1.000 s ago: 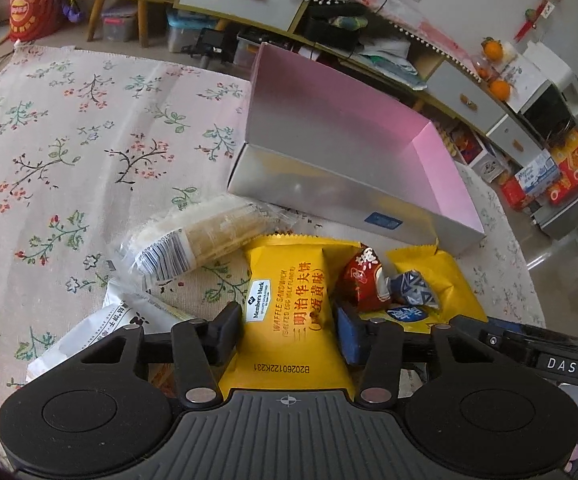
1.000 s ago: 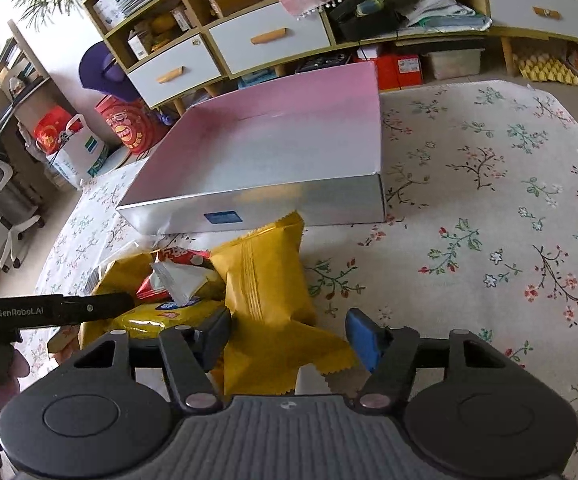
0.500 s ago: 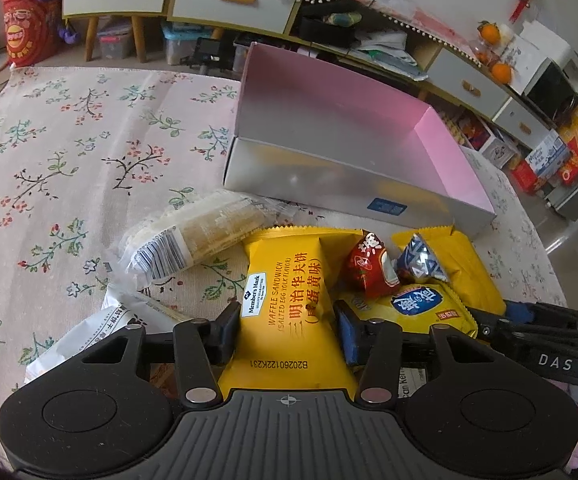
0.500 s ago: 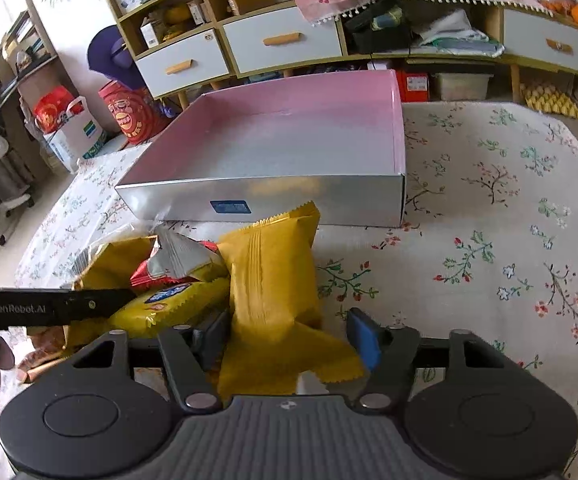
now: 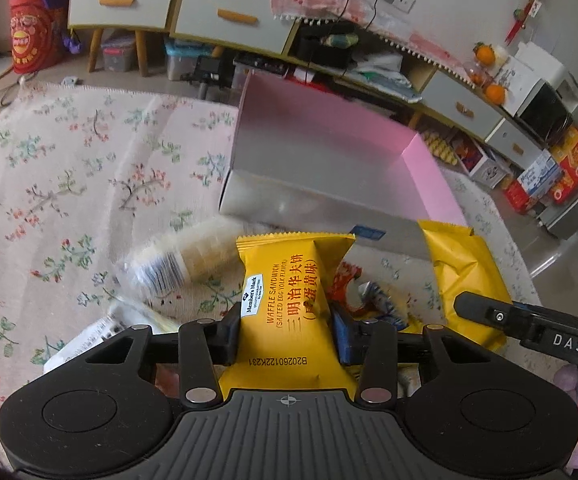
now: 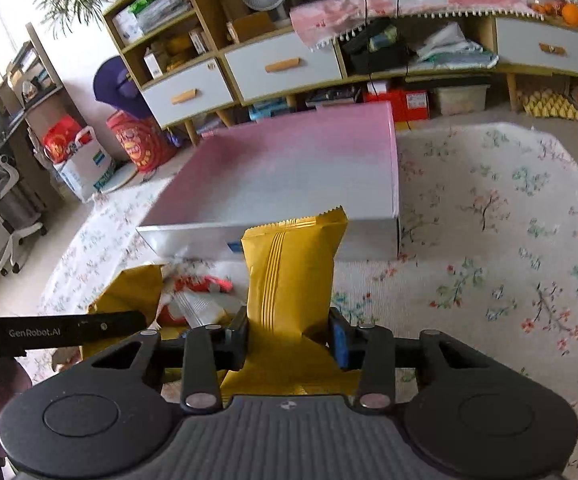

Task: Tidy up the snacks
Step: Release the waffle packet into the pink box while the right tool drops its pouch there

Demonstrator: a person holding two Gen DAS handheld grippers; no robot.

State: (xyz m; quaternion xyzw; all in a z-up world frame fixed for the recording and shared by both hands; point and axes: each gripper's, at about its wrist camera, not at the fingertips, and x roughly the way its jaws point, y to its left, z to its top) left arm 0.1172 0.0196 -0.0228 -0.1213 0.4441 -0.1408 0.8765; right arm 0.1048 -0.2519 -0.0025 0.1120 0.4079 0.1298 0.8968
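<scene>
There were two yellow snack packs [image 5: 289, 292] [image 6: 289, 276], one pink box [image 5: 329, 168], one clear cracker pack [image 5: 185, 260], and one red candy [image 5: 343, 284].

A yellow snack packet [image 5: 289, 300] carries a white "Member's Mark" label, the words "WAFFLE SANDWICH (SALTED EGG YOLK FLAVOR)", red Chinese characters and the code "B20260122K231". A black gripper body [image 5: 561, 340] is marked "DAS"; a black gripper bar [image 6: 57, 332] reads "GenRobot.AI".

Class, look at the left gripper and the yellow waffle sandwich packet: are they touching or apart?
Touching. The left wrist view shows the left gripper with both fingers pressed against the sides of the waffle sandwich packet, no gap either side.
</scene>
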